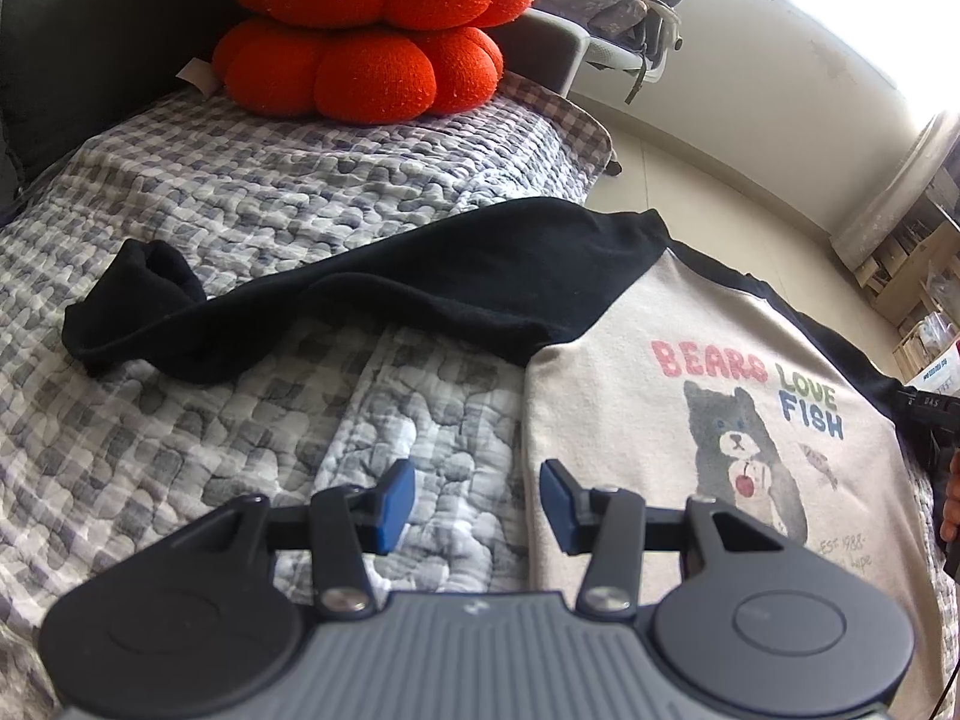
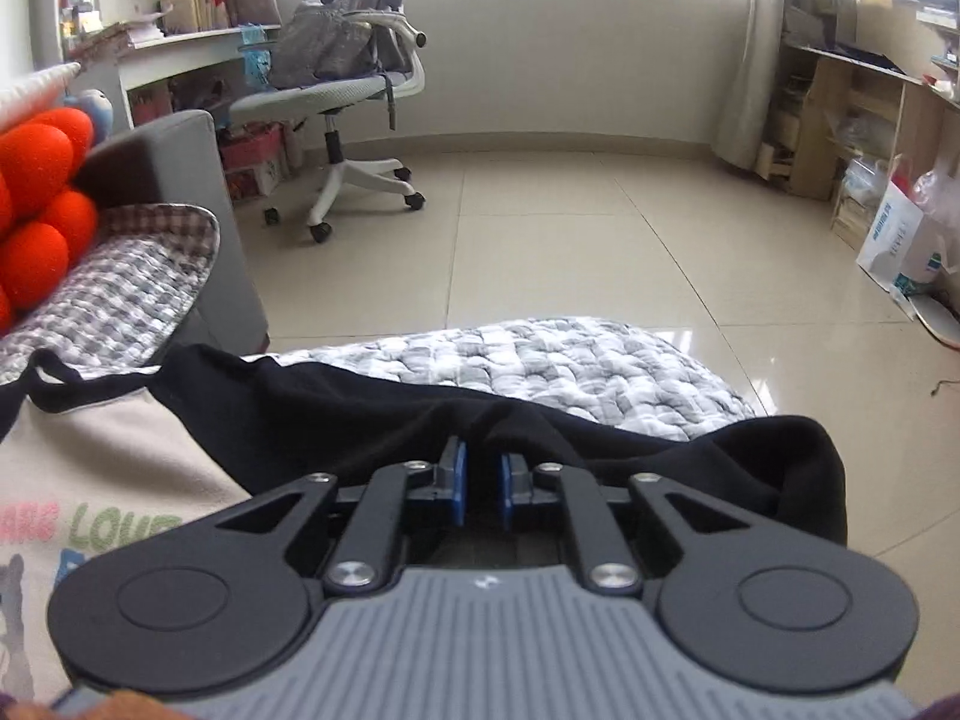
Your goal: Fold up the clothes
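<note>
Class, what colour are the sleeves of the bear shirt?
Black sleeves, clearest in the left wrist view.

Tiled floor (image 2: 540, 228), office chair (image 2: 354, 90), bright windows.

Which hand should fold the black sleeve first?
Probably the right. The right gripper sits nearly shut at a black sleeve, though a firm pinch isn't clear. The left gripper hangs open over the shirt edge, far from its sleeve.

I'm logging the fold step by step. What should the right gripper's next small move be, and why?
Probably lift and carry the black sleeve inward over the cream shirt body. The right gripper has pinched a ridge of it, and the sleeve lies spread outward on the quilt, unfolded.
</note>
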{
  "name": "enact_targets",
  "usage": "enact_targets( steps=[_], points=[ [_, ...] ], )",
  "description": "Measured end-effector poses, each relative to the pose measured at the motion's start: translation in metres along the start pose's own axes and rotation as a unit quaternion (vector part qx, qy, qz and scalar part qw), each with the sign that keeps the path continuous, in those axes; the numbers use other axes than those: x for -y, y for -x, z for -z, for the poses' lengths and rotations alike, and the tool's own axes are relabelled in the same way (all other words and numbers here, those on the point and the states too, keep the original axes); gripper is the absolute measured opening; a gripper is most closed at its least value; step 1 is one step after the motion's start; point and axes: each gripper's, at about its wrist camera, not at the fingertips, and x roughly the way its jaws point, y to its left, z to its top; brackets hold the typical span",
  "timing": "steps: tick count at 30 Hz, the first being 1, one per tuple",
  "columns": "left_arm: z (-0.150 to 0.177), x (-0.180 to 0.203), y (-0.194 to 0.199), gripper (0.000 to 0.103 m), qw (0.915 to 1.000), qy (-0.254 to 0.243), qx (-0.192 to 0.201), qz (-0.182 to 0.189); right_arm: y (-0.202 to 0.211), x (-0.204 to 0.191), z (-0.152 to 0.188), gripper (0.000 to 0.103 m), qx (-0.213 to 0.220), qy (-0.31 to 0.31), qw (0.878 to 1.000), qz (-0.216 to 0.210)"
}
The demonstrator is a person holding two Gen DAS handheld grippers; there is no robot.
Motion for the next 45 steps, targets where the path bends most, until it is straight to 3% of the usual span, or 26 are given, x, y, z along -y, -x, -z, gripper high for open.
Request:
enact_targets(
  steps=[8, 13, 27, 29, 34, 42, 43, 45],
  points=[
    [0.0, 0.002, -0.001, 0.047, 1.0, -0.003, -0.002, -0.002, 0.003, 0.004, -0.001, 0.02, -0.02, -0.01, 1.0, -0.021],
    [0.0, 0.002, 0.0, 0.047, 1.0, -0.003, -0.001, -0.003, 0.01, 0.022, -0.001, 0.034, -0.031, -0.029, 0.999, -0.034],
    [0.0, 0.002, 0.0, 0.047, 0.9999, -0.008, 0.0, -0.009, 0.023, 0.091, -0.002, 0.033, -0.03, -0.129, 0.99, -0.043],
    [0.001, 0.002, 0.0, 0.047, 0.9999, -0.008, 0.001, -0.008, 0.027, 0.098, -0.001, 0.053, -0.025, -0.135, 0.991, -0.011],
    [0.001, 0.004, 0.001, 0.047, 0.9999, -0.013, 0.001, -0.006, 0.022, 0.119, 0.011, 0.054, -0.05, -0.147, 0.987, 0.038],
    [0.001, 0.002, -0.003, 0.048, 0.9995, -0.011, 0.011, -0.027, 0.022, 0.133, 0.017, 0.053, -0.053, -0.155, 0.986, 0.03],
    [0.001, 0.003, -0.001, 0.048, 0.9995, -0.01, 0.015, -0.024, 0.021, 0.133, 0.017, 0.052, -0.052, -0.145, 0.988, 0.029],
    [0.003, 0.009, 0.004, 0.048, 0.9995, -0.015, 0.024, -0.012, 0.021, 0.137, 0.017, 0.03, -0.047, -0.132, 0.99, 0.029]
  ],
)
